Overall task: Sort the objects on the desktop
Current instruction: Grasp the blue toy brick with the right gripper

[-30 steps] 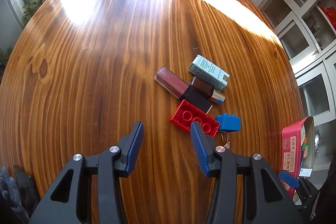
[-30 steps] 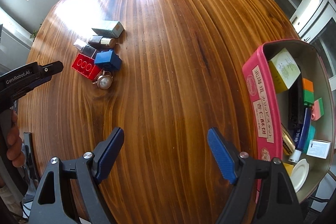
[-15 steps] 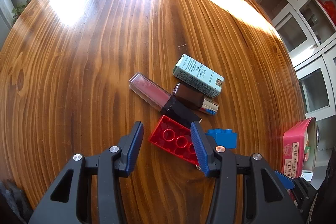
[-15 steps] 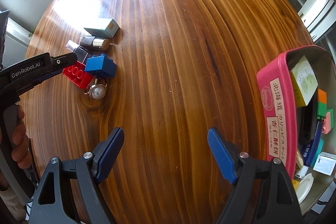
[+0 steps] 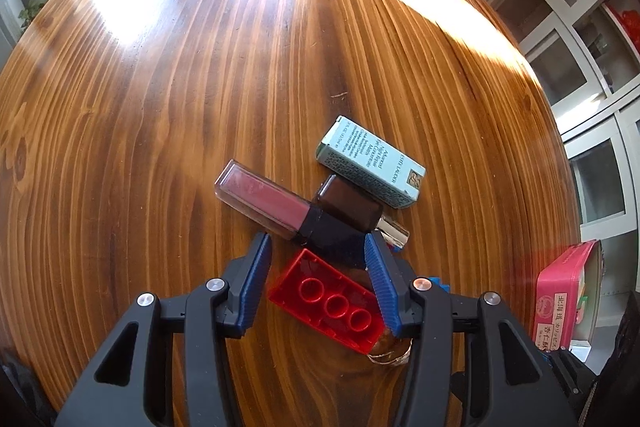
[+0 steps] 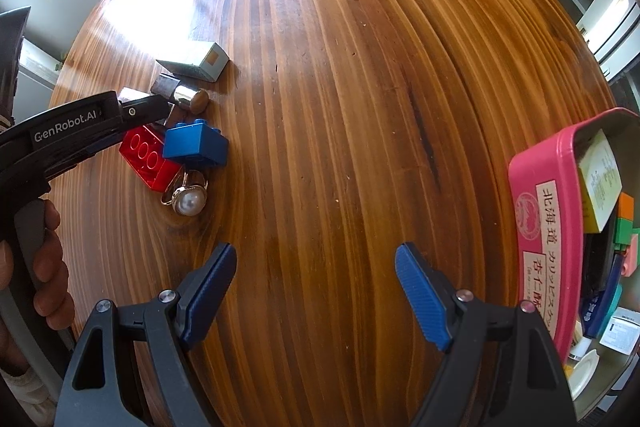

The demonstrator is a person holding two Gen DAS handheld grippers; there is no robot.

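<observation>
- The left gripper hangs low over a cluster of small objects with its fingers spread and nothing held; the red brick lies between and just below the blue pads.
- The brick's long axis runs diagonally, from upper left to lower right, so it lies skewed to the gap between the fingers; a closing grip would likely need a slight twist of the wrist to meet its long sides squarely.
- Just beyond the fingertips lie the lip gloss tube, a dark brown bottle and a pale green carton, packed closely together; a blue brick touches the red one, and a pearl ring lies just beside its near end.
- The right gripper is wide open and empty over bare wood, well apart from the cluster, so the left is plainly nearer.
- The pink tin, partly filled, stands at the far right.
- The wooden table is glossy, with sun glare; glass-fronted cabinets stand behind.
</observation>
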